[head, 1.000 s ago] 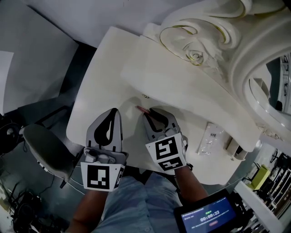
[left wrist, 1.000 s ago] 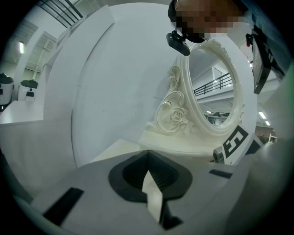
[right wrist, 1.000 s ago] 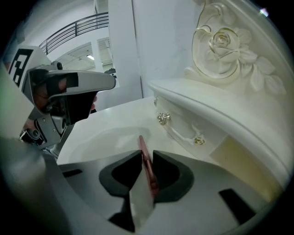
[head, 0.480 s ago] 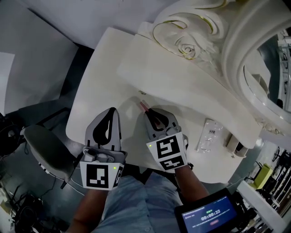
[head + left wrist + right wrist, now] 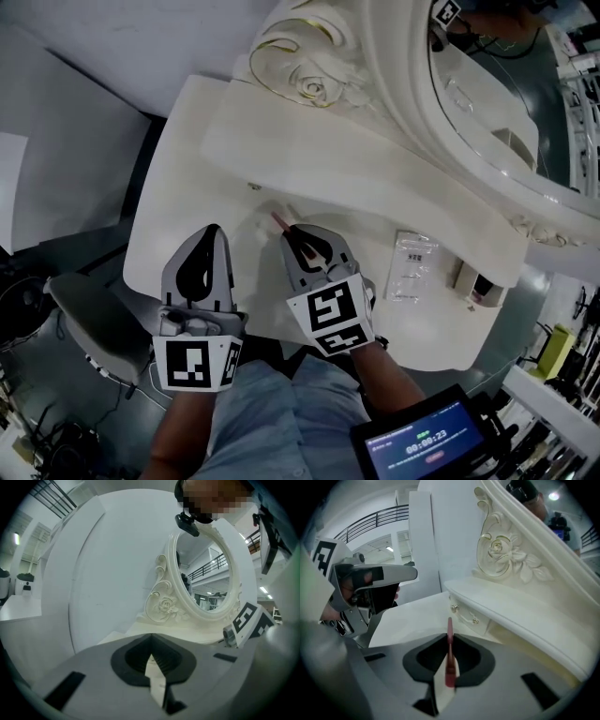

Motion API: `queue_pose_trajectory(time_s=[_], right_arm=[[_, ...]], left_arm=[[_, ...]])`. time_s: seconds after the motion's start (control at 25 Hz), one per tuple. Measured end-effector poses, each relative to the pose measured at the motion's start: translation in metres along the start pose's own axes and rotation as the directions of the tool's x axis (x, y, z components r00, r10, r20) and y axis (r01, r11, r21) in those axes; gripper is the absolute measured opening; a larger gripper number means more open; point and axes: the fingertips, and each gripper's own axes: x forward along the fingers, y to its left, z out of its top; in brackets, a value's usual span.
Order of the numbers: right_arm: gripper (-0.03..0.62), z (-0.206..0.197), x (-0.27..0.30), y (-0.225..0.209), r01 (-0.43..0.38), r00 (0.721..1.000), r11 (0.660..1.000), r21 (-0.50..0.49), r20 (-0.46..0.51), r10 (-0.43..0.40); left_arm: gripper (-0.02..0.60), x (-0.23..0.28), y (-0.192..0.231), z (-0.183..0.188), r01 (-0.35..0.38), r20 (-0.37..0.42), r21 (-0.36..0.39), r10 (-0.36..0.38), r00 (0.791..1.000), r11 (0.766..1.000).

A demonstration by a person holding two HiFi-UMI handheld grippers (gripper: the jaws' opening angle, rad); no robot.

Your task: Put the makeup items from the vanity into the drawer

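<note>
A thin pink makeup stick (image 5: 449, 654) is clamped upright between my right gripper's (image 5: 449, 638) jaws, which have just closed on it. In the head view that gripper (image 5: 292, 232) hovers over the white vanity top (image 5: 183, 178), with the stick's tip (image 5: 278, 220) poking out ahead. The small drawer front (image 5: 465, 614) with two knobs sits shut just beyond, under the raised shelf. My left gripper (image 5: 215, 228) hangs alongside to the left, shut and with nothing in it; its jaws (image 5: 151, 637) face the mirror.
A clear flat packet (image 5: 410, 265) and a small boxy item (image 5: 472, 285) lie on the vanity's right side. The ornate oval mirror (image 5: 487, 103) rises behind. A grey stool (image 5: 89, 314) stands at the left and a tablet (image 5: 422, 448) at the lower right.
Both grippers have lifted slightly above the vanity top, the right one carrying the pink stick. The head view has swung, so the mirror fills more of the upper right.
</note>
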Motion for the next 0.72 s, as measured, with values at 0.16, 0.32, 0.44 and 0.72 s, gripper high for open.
queue_pose_trajectory(time_s=[0.16,0.32,0.44,0.72], right_arm=[[0.04,-0.007,-0.025,-0.011,0.011,0.999,1.0,0.013,0.03,-0.011],[0.04,-0.024,-0.053,-0.029,0.039,0.997,0.999,0.03,0.059,-0.041],[0.04,-0.034,-0.079,-0.042,0.067,0.994,0.997,0.043,0.081,-0.071],[0.04,-0.062,-0.15,-0.084,0.173,0.976,0.979,0.103,0.115,-0.185]], left_arm=[[0.0,-0.002,-0.033,0.007,0.022,0.015,0.02,-0.022,1.0,1.0],[0.0,-0.003,-0.077,0.009,0.061,0.025,0.04,-0.062,0.998,0.997],[0.0,-0.007,-0.112,0.01,0.097,0.025,0.056,-0.099,0.995,0.994],[0.0,-0.012,-0.203,0.017,0.225,0.035,0.092,-0.229,0.973,0.97]])
